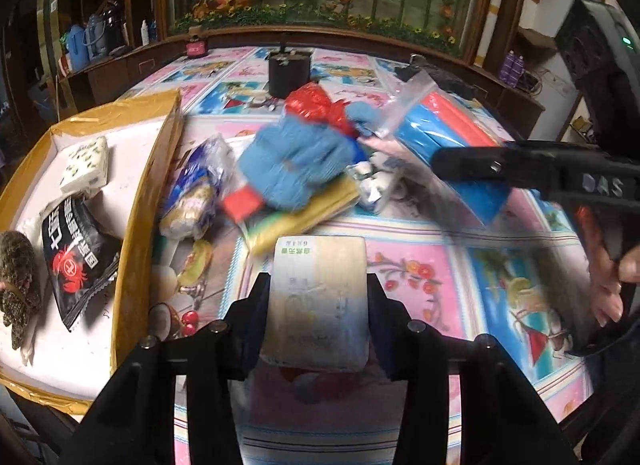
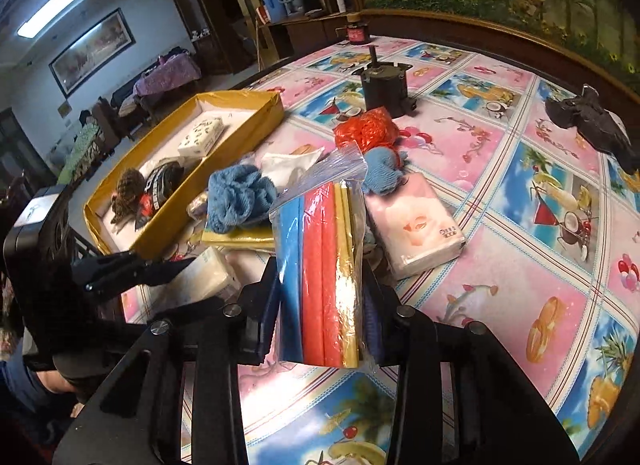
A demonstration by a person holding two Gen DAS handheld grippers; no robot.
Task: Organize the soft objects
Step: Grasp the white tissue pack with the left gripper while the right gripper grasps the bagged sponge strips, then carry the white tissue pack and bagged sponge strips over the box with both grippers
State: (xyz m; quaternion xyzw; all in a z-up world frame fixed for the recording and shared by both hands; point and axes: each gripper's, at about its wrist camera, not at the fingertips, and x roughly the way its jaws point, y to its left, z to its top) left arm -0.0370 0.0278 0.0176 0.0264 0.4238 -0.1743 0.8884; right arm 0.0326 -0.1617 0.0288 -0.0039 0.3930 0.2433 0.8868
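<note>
The left gripper [image 1: 318, 297] is clamped on a tissue pack [image 1: 318, 301] at lower centre, and the right gripper [image 2: 320, 297] on a clear bag of coloured rolls [image 2: 320, 265]. Both loads probably belong in the yellow tray [image 1: 148, 169] at left; carry them level, one at a time, and let go only above its bare white floor, clear of the blue knit glove [image 1: 292, 157] heaped on the counter [image 1: 440, 265].

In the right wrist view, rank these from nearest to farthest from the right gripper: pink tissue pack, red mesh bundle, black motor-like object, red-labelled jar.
1. Pink tissue pack, just right of the right gripper.
2. Red mesh bundle, mid-table.
3. Black motor-like object, behind it.
4. Red-labelled jar, far table edge.
</note>
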